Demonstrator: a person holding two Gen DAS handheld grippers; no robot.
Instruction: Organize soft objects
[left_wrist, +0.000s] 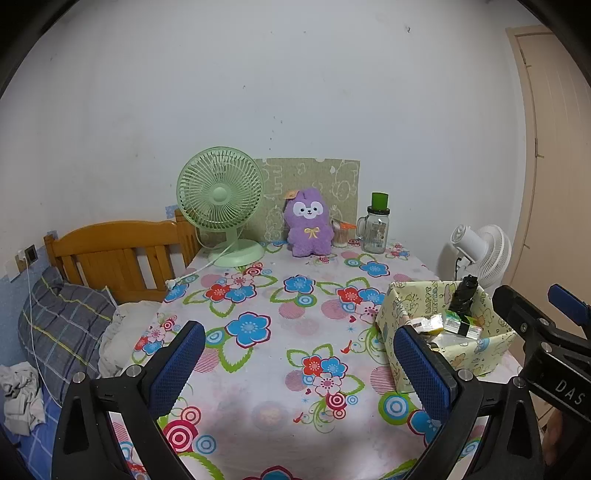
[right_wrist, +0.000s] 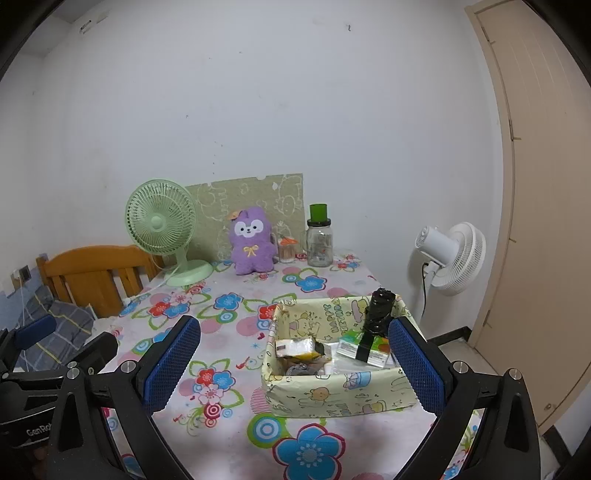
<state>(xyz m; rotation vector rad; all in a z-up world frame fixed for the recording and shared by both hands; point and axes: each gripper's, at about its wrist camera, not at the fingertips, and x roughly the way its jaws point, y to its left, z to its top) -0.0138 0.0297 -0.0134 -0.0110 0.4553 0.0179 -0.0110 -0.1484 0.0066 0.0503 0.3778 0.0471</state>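
A purple plush toy (left_wrist: 309, 229) stands upright at the back of the flowered table (left_wrist: 266, 306), against a green patterned board; it also shows in the right wrist view (right_wrist: 252, 247). A yellow paper-covered box (right_wrist: 334, 354) sits on the table's right side, holding a black roll, green packets and small wrappers; it shows in the left wrist view (left_wrist: 443, 325) too. My left gripper (left_wrist: 299, 365) is open and empty over the table's near part. My right gripper (right_wrist: 293, 365) is open and empty, just before the box.
A green desk fan (left_wrist: 221, 206) stands left of the plush, its cord trailing off the table. A glass jar with green lid (left_wrist: 376, 229) and a small cup stand to the right. A wooden bed (left_wrist: 118, 254) with pillows lies left. A white floor fan (right_wrist: 450, 258) and door are right.
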